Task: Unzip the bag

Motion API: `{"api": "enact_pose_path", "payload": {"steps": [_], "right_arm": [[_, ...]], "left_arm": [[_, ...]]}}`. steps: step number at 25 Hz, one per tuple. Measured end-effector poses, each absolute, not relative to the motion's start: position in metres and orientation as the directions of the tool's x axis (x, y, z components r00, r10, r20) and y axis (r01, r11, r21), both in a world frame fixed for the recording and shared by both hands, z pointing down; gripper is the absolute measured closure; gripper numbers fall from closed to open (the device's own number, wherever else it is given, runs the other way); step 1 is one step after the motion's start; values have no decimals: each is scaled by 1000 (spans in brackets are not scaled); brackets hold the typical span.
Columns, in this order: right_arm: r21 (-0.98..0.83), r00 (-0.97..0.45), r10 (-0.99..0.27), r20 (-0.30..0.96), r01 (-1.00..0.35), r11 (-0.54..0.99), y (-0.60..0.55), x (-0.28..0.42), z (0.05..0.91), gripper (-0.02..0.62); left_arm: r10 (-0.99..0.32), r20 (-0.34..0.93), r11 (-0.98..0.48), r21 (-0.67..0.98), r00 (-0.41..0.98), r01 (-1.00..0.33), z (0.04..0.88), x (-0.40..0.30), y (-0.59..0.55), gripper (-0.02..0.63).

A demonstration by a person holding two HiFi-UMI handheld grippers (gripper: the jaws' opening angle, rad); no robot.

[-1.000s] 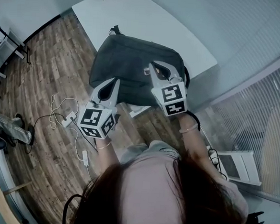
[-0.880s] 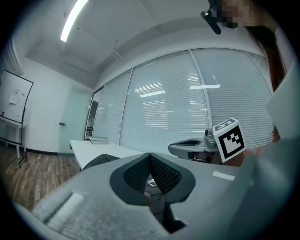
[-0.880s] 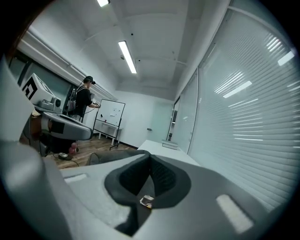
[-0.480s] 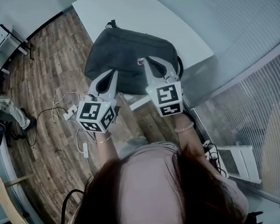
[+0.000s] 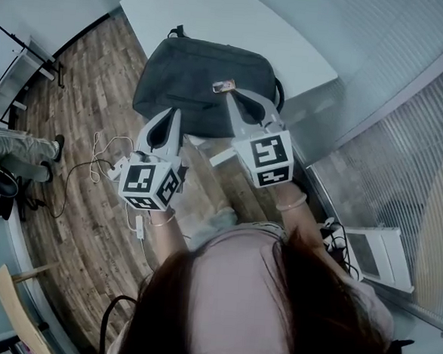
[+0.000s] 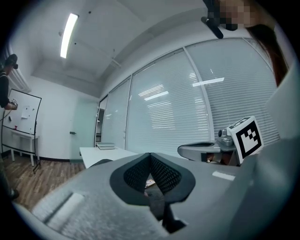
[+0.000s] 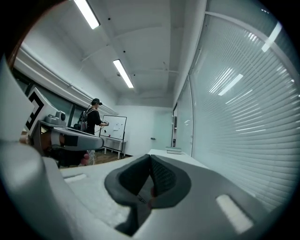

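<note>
**Item: 1 dark grey bag, 2 hand-held grippers above it**

1 bag (image 5: 198, 72), dark grey, soft, lying flat on the near corner of a white table (image 5: 218, 13). Its near edge hangs past the table edge toward the person. 1 carry handle shows at the far end and 1 strap loop at the right end. The zip is too small to read as open or closed.

1 left gripper (image 5: 172, 118), pointing level, its tip over the bag's near edge. In the left gripper view (image 6: 150, 161) the ribbed pads meet at the top, so the claw is pinched narrow, with nothing identifiable between the pads. Its marker cube (image 5: 151, 184) sits at the rear.

1 right gripper (image 5: 232, 99), its tip over the middle of the bag's top. In the right gripper view (image 7: 151, 164) the pads are pressed together in the same way. 1 small tan tab (image 5: 223, 85) lies just at its tip on the bag (whether the claw grips it cannot be told).

Surroundings:
- Wood floor (image 5: 83, 102).
- 1 white power strip (image 5: 114, 171) with cables, on the floor left of the left gripper.
- Slatted blinds (image 7: 243, 108) along the glass wall.
- 1 whiteboard (image 7: 116, 126), with 1 person (image 7: 95, 119) standing beside it.
</note>
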State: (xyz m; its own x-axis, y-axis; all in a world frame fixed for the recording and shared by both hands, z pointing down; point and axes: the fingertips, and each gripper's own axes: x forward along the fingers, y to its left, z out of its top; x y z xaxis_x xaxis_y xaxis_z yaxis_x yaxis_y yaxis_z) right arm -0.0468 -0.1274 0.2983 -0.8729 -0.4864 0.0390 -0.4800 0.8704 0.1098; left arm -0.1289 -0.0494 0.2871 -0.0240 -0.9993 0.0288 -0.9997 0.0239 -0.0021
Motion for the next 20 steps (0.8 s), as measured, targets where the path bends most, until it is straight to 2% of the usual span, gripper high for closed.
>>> {"api": "enact_pose_path", "payload": {"steps": [7,20], "right_arm": [[52,-883,-468,38,-466,883,-112,-30,295,592],[68,-878,-477,27,-475,877,-93,-7,292,592]], "left_arm": [[-999,48,24,2,-24,-1000,285,-110,-42,595],[-997,67,35,-17,-36,-999,286,-90,-25,596]]}}
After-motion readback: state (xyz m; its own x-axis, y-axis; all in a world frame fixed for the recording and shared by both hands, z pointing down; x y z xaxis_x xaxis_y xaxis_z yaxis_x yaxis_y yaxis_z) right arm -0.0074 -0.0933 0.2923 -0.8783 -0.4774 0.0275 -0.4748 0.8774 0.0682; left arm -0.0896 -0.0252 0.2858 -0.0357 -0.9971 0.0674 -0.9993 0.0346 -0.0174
